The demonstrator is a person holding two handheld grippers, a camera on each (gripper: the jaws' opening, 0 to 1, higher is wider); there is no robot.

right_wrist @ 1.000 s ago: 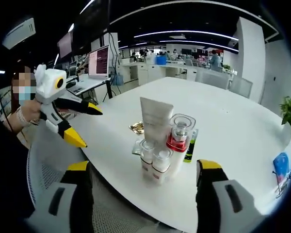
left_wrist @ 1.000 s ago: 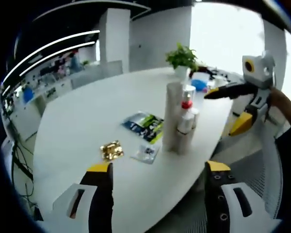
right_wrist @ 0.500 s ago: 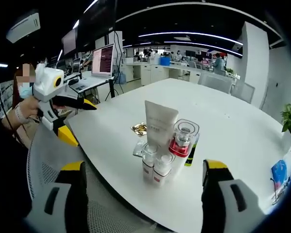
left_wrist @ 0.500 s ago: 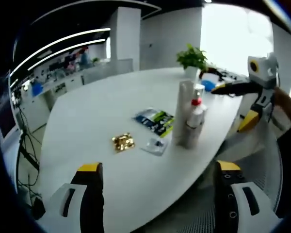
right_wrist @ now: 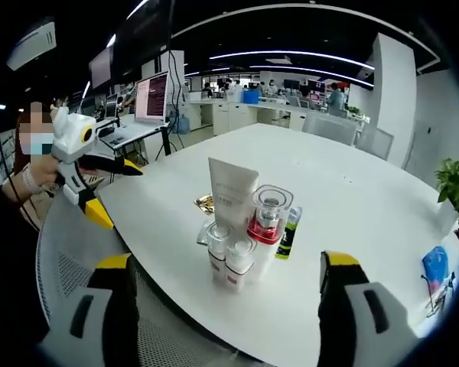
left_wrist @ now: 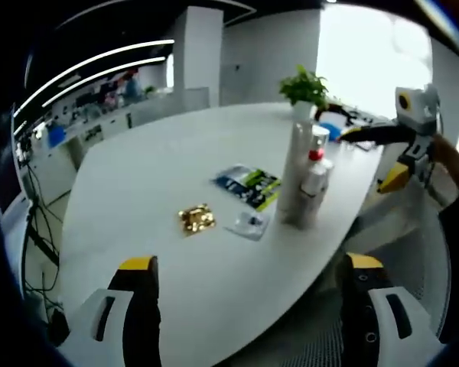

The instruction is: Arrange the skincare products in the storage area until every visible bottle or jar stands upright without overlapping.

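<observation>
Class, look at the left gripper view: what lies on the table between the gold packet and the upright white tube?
A small clear sachet lies between the gold packet and the white tube, with a blue-and-green packet just beyond.

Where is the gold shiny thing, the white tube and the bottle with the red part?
gold packet (left_wrist: 196, 219), left gripper view, on its crinkled middle.
white tube (right_wrist: 229, 188), right gripper view, on its flat front.
red-banded bottle (right_wrist: 268, 215), right gripper view, on its clear cap.
</observation>
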